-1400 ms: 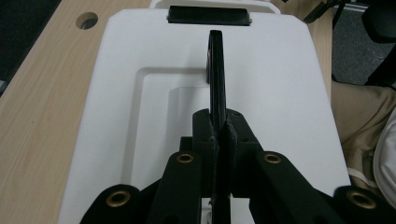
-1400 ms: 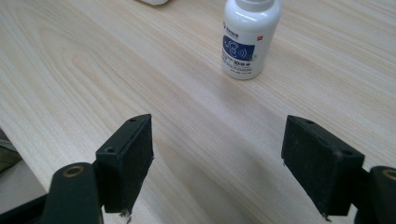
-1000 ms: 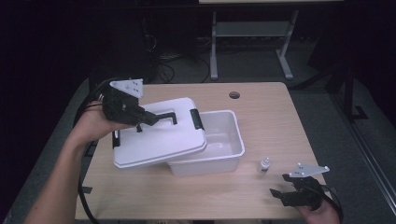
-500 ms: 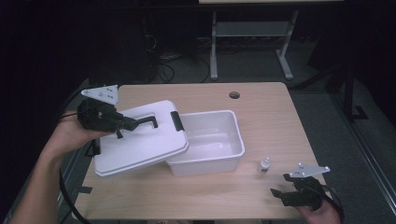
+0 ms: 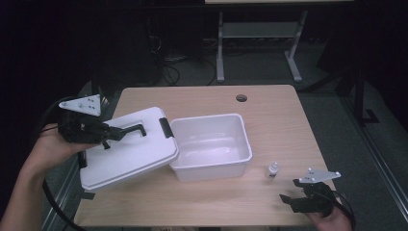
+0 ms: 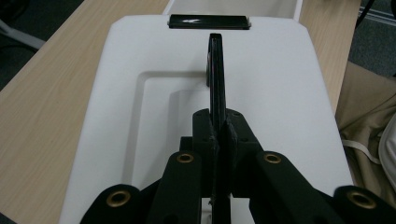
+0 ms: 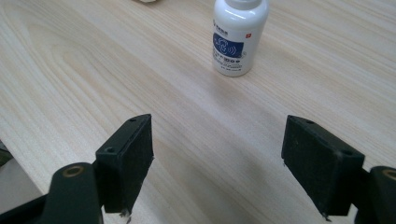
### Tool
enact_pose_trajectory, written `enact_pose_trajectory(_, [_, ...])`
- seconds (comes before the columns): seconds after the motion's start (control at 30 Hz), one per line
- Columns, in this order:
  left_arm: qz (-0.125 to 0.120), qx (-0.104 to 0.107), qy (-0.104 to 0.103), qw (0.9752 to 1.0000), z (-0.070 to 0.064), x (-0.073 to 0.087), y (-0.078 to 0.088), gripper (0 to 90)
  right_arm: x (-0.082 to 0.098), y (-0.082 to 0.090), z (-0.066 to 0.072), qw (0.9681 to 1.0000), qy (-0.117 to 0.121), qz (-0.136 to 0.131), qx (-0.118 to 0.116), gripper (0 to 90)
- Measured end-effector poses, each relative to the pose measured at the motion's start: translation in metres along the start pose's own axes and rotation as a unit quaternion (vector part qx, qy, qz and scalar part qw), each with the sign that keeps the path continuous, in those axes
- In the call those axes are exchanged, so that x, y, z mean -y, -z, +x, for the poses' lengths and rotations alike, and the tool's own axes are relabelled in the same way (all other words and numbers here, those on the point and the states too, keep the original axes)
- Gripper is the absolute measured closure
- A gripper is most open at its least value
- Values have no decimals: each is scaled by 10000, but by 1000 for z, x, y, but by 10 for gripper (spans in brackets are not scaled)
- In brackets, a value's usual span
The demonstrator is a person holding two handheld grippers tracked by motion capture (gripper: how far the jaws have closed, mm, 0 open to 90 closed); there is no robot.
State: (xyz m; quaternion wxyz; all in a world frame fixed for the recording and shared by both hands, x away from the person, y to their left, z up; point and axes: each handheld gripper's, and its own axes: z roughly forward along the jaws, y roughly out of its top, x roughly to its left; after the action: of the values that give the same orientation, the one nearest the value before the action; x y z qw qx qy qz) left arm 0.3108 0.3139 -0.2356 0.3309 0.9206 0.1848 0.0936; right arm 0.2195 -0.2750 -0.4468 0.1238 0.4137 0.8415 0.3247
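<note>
The left gripper is clamped on the black handle of the white lid; in the left gripper view the jaws press flat against both sides of the handle, with no gap visible. The lid is tilted: its right edge rests against the left rim of the white bin, and its left part extends past the left edge of the surface. A black latch sits at the lid's right end, next to the bin's rim.

The bin stands open near the middle of the surface, its interior exposed.

The right gripper is held low at the front right corner of the surface. Its jaws stand wide apart with nothing between them; in the right gripper view bare wood lies between the pads. A small white bottle stands upright just right of the bin's front right corner, ahead of the right gripper and apart from it.
</note>
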Motion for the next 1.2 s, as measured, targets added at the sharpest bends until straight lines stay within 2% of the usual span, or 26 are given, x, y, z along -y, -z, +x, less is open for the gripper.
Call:
enact_pose_trajectory(0.7, [35,-153,383,9991,2,52,10,842,-2,-3,2,10000,21,71,10,244])
enact_pose_trajectory(1.07, [224,-144,512,9983,3,76,-5,842,-1,-1,0,10000,37,56,48,244])
enact_pose_trajectory(1.2, [189,-156,578,9980,2,82,-14,842,-1,-3,1,9999,66,74,39,244])
